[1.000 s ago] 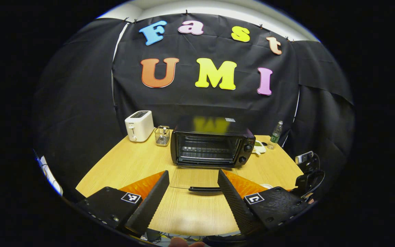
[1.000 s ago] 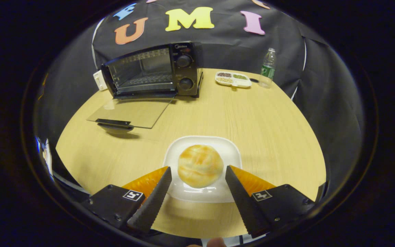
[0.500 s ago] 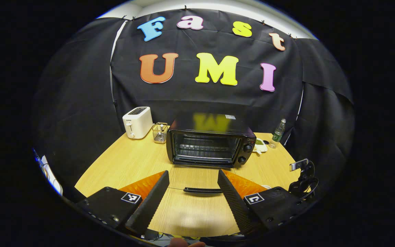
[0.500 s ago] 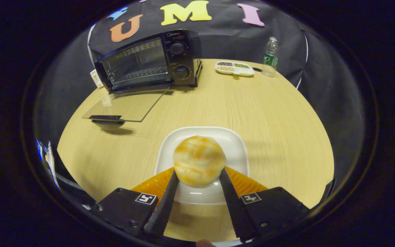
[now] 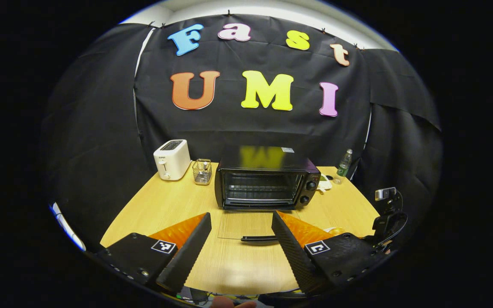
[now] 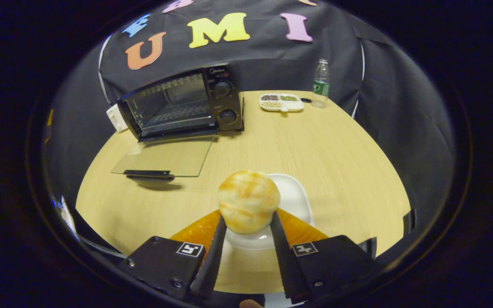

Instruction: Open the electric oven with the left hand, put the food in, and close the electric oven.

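The black electric oven (image 5: 268, 184) stands at the back of the wooden table with its glass door (image 5: 246, 224) folded down flat and the door handle (image 5: 258, 238) toward me. My left gripper (image 5: 241, 216) is open and holds nothing, a little in front of that handle. In the right gripper view, the round golden bun (image 6: 248, 201) sits between the fingers of my right gripper (image 6: 247, 217), which is shut on it. The bun hangs just above the white plate (image 6: 293, 196). The oven (image 6: 182, 105) and its lowered door (image 6: 169, 156) lie ahead to the left.
A white toaster (image 5: 171, 159) and a small wire basket (image 5: 202, 171) stand left of the oven. Right of the oven are a divided snack tray (image 6: 281, 102) and a plastic bottle (image 6: 320, 83). Bare tabletop (image 6: 315, 145) lies between the plate and the oven.
My right gripper closed on the bun and lifted it off the plate, toward the left. My left gripper stayed open and drew back a little from the oven door.
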A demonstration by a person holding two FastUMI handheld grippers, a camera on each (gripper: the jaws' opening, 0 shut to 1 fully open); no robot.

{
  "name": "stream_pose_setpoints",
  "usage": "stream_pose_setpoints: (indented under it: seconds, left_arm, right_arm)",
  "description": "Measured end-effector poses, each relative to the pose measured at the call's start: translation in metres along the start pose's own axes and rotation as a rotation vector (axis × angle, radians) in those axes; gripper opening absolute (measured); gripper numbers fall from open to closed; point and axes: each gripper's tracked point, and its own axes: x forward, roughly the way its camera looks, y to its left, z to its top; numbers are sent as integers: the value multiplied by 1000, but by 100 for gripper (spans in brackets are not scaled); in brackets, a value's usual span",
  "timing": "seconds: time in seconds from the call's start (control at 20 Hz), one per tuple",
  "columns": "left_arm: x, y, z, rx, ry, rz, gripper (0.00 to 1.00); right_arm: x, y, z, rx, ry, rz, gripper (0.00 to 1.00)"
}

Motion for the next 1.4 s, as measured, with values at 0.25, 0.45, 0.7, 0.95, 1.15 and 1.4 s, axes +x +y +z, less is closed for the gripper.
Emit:
stream_pose_setpoints:
  seconds: [0.25,0.45,0.7,0.95,1.15,1.4]
  left_arm:
    - [-14,27,0,31,1,-59,94]
    - [-29,61,-1,39,7,-57,94]
    - [-43,104,-11,68,30,-8,94]
    - [-50,138,-13,66,44,63,94]
    - [-55,162,-14,58,57,126,94]
    - [-57,170,-18,57,80,150,94]
  right_arm:
    - [-8,70,4,143,-51,44,60]
    - [10,128,39,263,-142,102,60]
    - [56,175,92,334,-220,148,60]
    - [112,191,148,482,-289,134,60]
    - [149,194,171,565,-319,109,60]
    - [180,196,191,600,-351,83,60]
